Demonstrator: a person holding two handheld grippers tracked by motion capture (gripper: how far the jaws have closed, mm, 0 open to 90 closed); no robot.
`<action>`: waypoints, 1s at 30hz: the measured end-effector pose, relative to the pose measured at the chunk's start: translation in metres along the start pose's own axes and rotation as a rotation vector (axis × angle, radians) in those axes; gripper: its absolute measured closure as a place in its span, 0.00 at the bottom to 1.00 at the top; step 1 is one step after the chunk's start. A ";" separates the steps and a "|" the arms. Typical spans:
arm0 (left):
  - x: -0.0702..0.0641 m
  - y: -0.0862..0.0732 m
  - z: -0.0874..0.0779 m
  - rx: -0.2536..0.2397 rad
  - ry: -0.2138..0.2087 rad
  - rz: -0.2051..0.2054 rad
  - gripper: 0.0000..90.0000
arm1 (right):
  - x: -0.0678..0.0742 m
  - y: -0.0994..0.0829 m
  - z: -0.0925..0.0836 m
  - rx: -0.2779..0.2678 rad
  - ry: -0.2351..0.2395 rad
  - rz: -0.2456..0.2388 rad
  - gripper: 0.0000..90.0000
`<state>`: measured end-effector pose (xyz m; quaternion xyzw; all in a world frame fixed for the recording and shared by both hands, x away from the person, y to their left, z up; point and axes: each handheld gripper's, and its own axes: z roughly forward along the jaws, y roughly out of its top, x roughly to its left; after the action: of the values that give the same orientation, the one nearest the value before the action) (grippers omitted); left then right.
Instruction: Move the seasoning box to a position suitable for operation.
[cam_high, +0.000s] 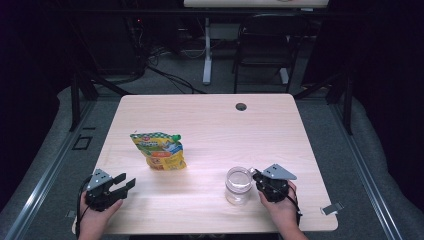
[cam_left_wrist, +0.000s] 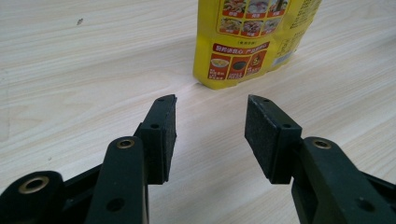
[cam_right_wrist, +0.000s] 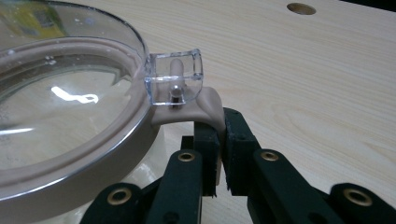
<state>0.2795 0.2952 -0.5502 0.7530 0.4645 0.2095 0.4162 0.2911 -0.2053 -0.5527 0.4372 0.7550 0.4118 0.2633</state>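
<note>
The jar (cam_high: 238, 185) is stood at the near right of the bench (cam_high: 210, 120). Its lid tab (cam_right_wrist: 205, 106) is pinched by the right gripper (cam_right_wrist: 220, 154). The left gripper (cam_left_wrist: 210, 135) is held wide open, with nothing in it. The lid probably needs to be lifted next.

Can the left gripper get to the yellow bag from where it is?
Probably yes. The left gripper has its jaws open and aimed at the yellow bag, with bare table between them and nothing in the way.
</note>
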 end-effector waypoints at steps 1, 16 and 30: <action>-0.001 0.001 0.001 0.000 -0.001 0.001 0.59 | 0.001 -0.001 -0.001 -0.002 -0.003 0.005 0.94; -0.005 0.006 0.008 0.001 -0.030 0.019 0.59 | 0.002 -0.004 -0.009 0.038 0.017 0.038 0.92; -0.013 0.010 0.013 -0.005 -0.064 0.020 0.59 | 0.015 -0.006 -0.017 0.095 0.033 -0.007 0.94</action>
<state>0.2879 0.2763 -0.5480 0.7628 0.4431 0.1905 0.4307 0.2683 -0.2008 -0.5489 0.4397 0.7796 0.3815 0.2310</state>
